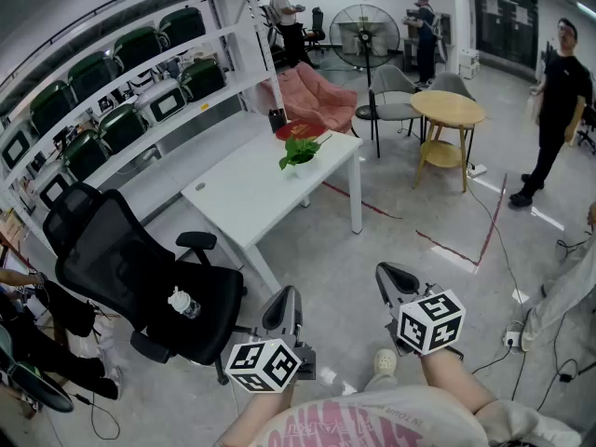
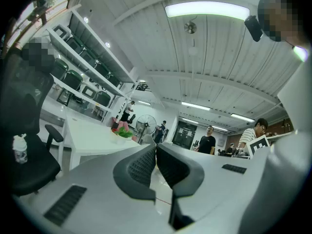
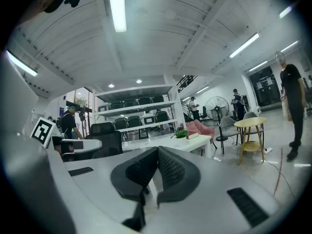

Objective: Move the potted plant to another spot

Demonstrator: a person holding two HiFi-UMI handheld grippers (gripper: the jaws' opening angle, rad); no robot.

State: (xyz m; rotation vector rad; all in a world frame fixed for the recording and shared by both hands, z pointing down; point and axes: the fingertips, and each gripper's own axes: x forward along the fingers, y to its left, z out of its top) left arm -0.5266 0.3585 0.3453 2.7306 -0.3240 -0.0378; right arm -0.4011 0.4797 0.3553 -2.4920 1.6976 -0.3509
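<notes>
Potted plant [image 1: 298, 149] on desk [image 1: 242, 194], all fingers [image 2: 141, 167] closed, yellow table [image 1: 447, 110] escapes left gripper view

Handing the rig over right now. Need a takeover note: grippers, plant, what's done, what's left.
Left gripper: fingers shut, empty.
Right gripper: fingers shut, empty.
Potted plant: at the far end of the white table, well away from both grippers.
Done: nothing, plant untouched.
Left: approach the table, grasp the pot, carry it to another spot. The black office chair stands by the table's near end.
</notes>
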